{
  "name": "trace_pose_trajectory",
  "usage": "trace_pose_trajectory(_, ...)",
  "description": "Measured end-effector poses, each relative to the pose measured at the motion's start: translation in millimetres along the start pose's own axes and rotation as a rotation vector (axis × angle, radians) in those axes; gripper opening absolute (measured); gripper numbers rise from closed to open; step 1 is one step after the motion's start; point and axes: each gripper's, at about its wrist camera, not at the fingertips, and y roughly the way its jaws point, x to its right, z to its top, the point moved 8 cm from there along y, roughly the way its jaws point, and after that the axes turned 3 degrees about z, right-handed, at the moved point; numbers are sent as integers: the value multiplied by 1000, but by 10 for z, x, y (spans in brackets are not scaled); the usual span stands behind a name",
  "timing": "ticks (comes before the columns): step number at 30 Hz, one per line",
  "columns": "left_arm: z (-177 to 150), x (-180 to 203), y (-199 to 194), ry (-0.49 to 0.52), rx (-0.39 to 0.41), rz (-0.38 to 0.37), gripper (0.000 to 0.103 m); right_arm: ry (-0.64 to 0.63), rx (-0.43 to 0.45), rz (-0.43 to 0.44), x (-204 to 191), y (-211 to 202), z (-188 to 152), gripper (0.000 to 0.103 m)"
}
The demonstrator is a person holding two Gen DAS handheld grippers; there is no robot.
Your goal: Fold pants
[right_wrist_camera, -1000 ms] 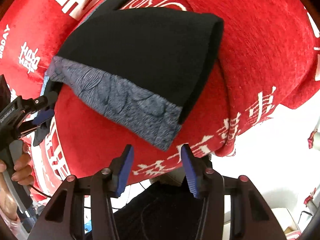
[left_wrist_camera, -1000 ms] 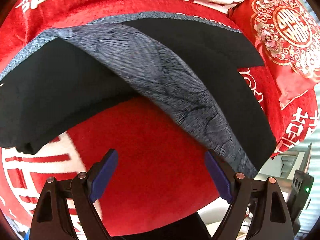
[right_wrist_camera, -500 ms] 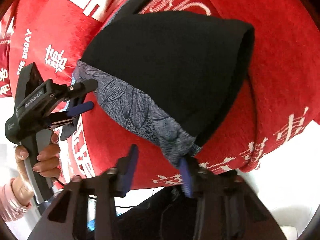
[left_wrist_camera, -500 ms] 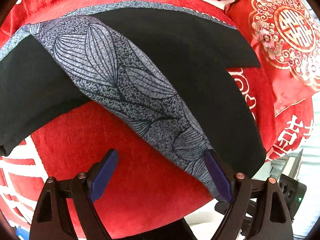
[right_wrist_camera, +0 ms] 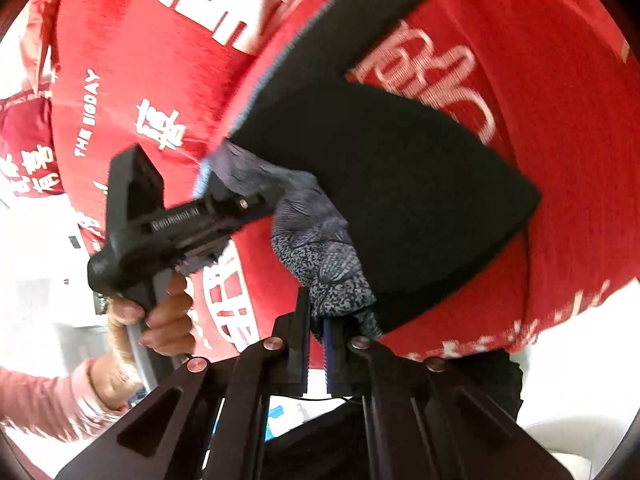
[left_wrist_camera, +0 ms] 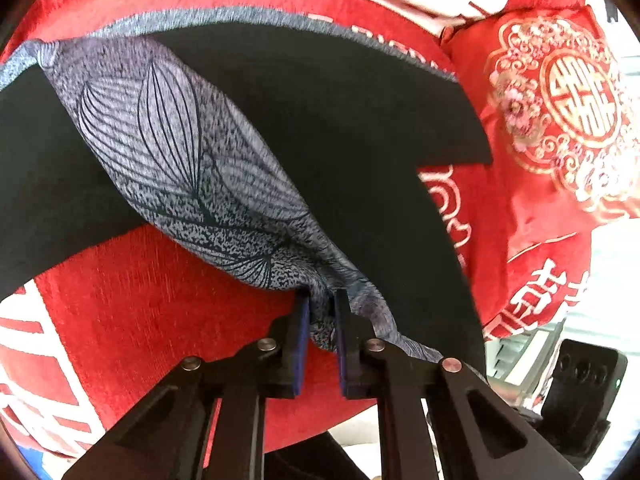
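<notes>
**Both grippers clamped on the pants' grey band, red bedspread under**

Left gripper (left_wrist_camera: 320,300): jaws closed narrow, blue pads pinching a bunch of the grey leaf-print waistband (left_wrist_camera: 192,168). Fabric gathers into folds right at the pads. In the right wrist view the same gripper (right_wrist_camera: 224,204) comes in from the left, held by a hand (right_wrist_camera: 156,320) with a pink sleeve (right_wrist_camera: 44,396) behind it, tips on the far end of the printed band.

Right gripper (right_wrist_camera: 318,320): also pinched tight, printed band (right_wrist_camera: 320,248) squeezed between the pads at its near end. Frame is blurry.

Pants (left_wrist_camera: 360,128): black, lying on the bed, folded over so the black layers stack; the grey printed band runs diagonally across them between the two grippers. A thin grey edge shows along the far side of the black cloth. In the right wrist view the black part (right_wrist_camera: 400,200) forms a rounded wedge to the right of the band.

Surface: red velvety bedspread (left_wrist_camera: 160,300) with big white characters and small white text. Red embroidered cushion (left_wrist_camera: 568,112) with gold pattern at upper right, near the pants, not touching them.

Room: bright, washed-out white beyond the bed edge; a dark device (left_wrist_camera: 584,384) sits low right in the left wrist view.
</notes>
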Motion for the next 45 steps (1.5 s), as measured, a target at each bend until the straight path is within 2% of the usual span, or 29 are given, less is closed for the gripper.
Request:
trace_pose_trajectory(6,289,218,-256,-3,64,-30,13,-39,23,46,-220,-206,476,3)
trace_pose_trajectory(8,323,222,-317,7,79,0,13,-64,0,36,-231,-209,576,3)
trace_pose_trajectory(11,234,82,-361,10,88,98,14,-65,-52,-6,-119,-122,532,7)
trace_pose_trajectory(12,184,30,-359,5,79,113,19,-62,-72,-5,-74,-106,488,9)
trace_pose_trajectory(13,141,-39,-356,-4,70,128,48,-57,-88,-11,-13,-90,423,13)
trace_pose_trajectory(15,77,-234,-369,-40,87,184,87,-34,-105,-12,95,-22,305,14)
trace_pose_trajectory(16,65,-314,-372,-51,105,204,87,-12,-117,-3,152,25,257,14)
trace_pose_trajectory(21,0,-537,-147,-81,41,226,86,38,-161,-9,375,244,52,15)
trace_pose_trajectory(26,2,-469,36,-69,13,203,86,41,-165,0,354,267,-17,20)
trace_pose_trajectory(27,21,-445,69,-68,10,200,86,42,-169,-10,346,263,-11,14)
trace_pose_trajectory(28,46,-414,93,-69,10,195,86,29,-164,-27,308,241,26,3)
trace_pose_trajectory(29,80,-386,116,-71,15,194,85,20,-156,-28,264,219,78,3)
trace_pose_trajectory(30,109,-360,123,-69,23,193,70,14,-144,-21,212,193,144,3)
trace_pose_trajectory(31,143,-326,119,-60,28,189,42,5,-123,-9,137,138,228,3)
trace_pose_trajectory(34,258,-278,64,-66,25,149,18,-31,-58,41,-109,-62,530,3)
trace_pose_trajectory(35,292,-270,32,-73,30,143,15,-44,-36,57,-194,-137,659,2)
trace_pose_trajectory(39,570,-176,-259,-94,98,104,15,-116,28,70,-453,-377,1171,2)
trace_pose_trajectory(43,1040,31,-526,-72,197,90,15,-213,95,16,-645,-580,1848,2)
trace_pose_trajectory(45,1264,121,-563,-54,232,95,15,-220,121,-11,-655,-659,2126,2)
